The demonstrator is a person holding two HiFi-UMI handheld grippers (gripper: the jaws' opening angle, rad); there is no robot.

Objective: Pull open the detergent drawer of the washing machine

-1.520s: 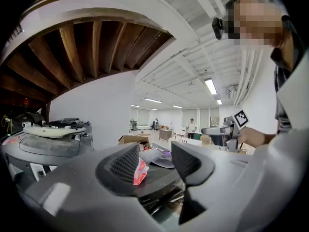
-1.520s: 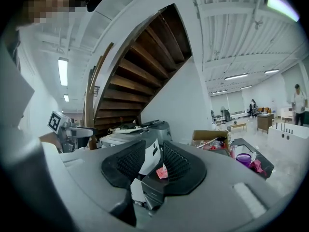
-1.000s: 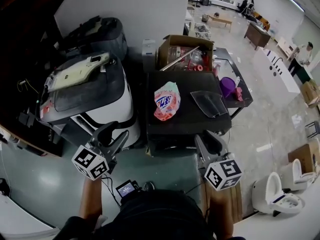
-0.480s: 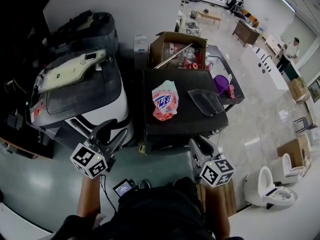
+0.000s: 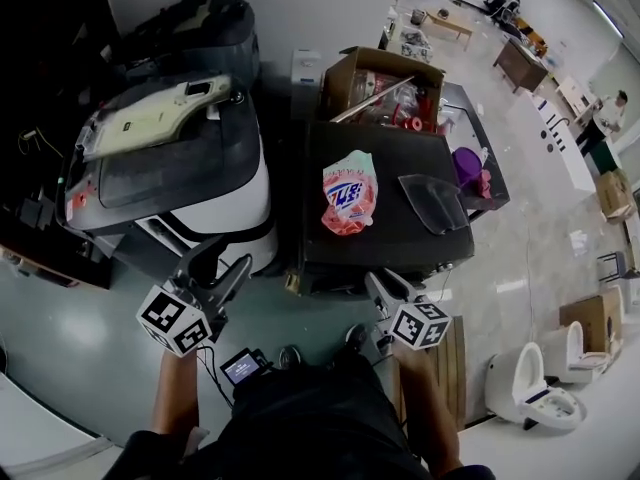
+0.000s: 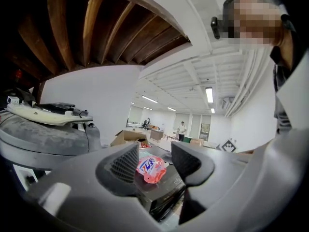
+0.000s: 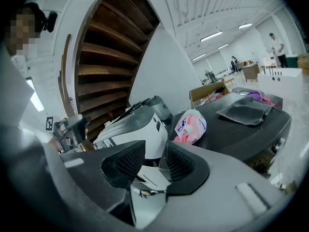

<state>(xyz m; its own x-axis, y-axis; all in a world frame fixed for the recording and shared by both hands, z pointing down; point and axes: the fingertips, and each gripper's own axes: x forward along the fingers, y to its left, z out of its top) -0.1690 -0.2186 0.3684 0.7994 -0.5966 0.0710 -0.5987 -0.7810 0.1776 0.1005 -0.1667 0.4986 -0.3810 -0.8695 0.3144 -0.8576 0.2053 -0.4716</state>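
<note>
**Writing and labels.** A pink detergent pouch [image 5: 349, 194] lies flat on a black cabinet [image 5: 400, 240]. It carries blue lettering on a white patch, too small to read in any view. The left marker cube [image 5: 176, 319] and right marker cube [image 5: 420, 325] bear black-and-white square markers. A small device with a lit screen [image 5: 243, 366] sits at the person's waist, and its display is illegible. No brand can be read on the washing machine [image 5: 238, 200].

**Task item.** The machine stands left of the black cabinet and close beside it. It has a dark grey lid with a beige panel [image 5: 150, 118] lying on top. The detergent drawer belongs on the white front panel [image 5: 200, 236] that faces the person. Its outline cannot be picked out there, and the panel reads as flush.

**Pose.** Both forearms reach forward from the body. The left gripper [image 6: 154, 159] is held about level, just short of the machine's front. The right gripper [image 7: 152, 161] sits lower, tipped slightly downward, in front of the cabinet's edge.

**Tongs.** The left jaws stand well apart and grip nothing, with the pouch showing far off through the gap. The right jaws stand a narrower gap apart, also gripping nothing, and the machine's white front shows between them.
</note>
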